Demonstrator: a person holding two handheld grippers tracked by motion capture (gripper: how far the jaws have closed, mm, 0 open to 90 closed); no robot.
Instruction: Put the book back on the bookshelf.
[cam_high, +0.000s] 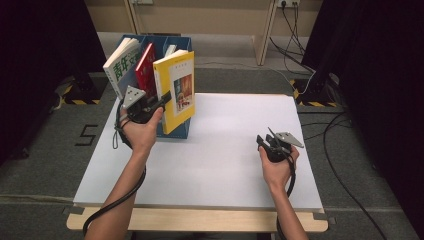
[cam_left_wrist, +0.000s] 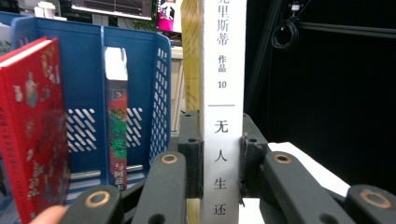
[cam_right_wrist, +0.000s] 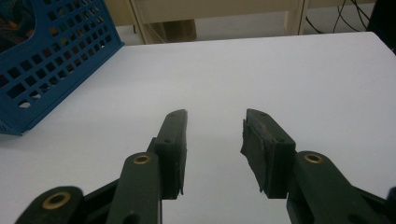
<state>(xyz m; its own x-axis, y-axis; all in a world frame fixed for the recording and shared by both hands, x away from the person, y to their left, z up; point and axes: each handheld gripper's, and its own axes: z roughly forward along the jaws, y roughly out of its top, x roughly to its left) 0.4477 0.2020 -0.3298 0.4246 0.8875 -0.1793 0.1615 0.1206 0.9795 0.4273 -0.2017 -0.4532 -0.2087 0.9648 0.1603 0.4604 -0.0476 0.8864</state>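
Observation:
A yellow book with a white spine stands upright at the right side of the blue file rack. My left gripper is shut on its spine edge, and both pads press against the book. A red book and a white book with green characters lean in the rack to its left. My right gripper hovers over the bare white tabletop at the right, its jaws open with nothing between the fingertips.
A thin dark book stands in a rear slot of the rack. The white table stretches wide between both hands. Black curtains flank both sides, and cables lie on the floor to the right.

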